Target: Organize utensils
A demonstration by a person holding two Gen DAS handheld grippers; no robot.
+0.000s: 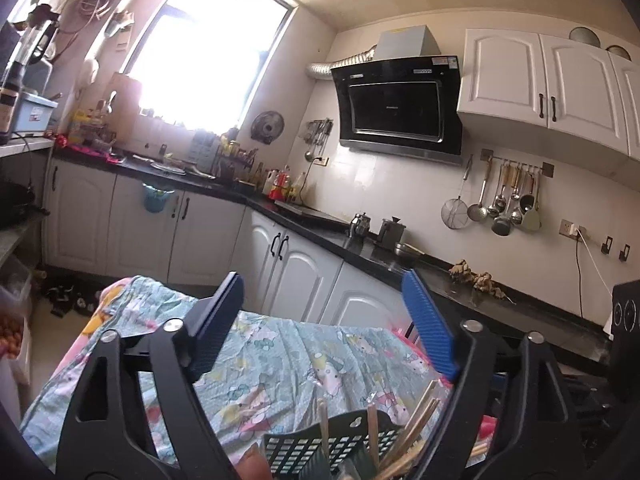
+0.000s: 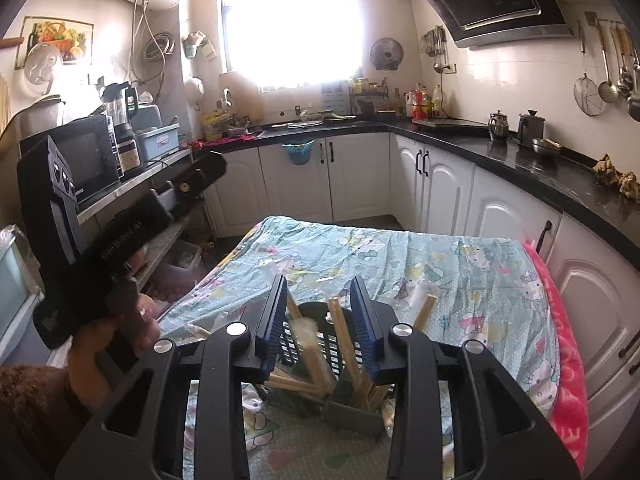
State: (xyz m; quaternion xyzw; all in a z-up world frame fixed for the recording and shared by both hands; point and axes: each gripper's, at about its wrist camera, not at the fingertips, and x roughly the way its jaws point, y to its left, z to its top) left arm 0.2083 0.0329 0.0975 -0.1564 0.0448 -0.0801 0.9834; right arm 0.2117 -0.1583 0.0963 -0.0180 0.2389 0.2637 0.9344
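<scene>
Right wrist: hand-held gripper apart above chopstick basket; patterned cloth beneath.

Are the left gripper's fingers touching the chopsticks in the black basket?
Apart. The left wrist view shows the left gripper wide open over the tablecloth, nothing between its pads; the chopsticks stand lower in the black basket.

Perforated dark plastic holder, pale wooden chopsticks, printed cloth.

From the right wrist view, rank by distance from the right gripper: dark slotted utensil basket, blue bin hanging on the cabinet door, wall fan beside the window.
1. Dark slotted utensil basket, just beyond the right gripper.
2. Blue hanging bin, across the floor, centre.
3. Wall fan, high, right of window.
</scene>
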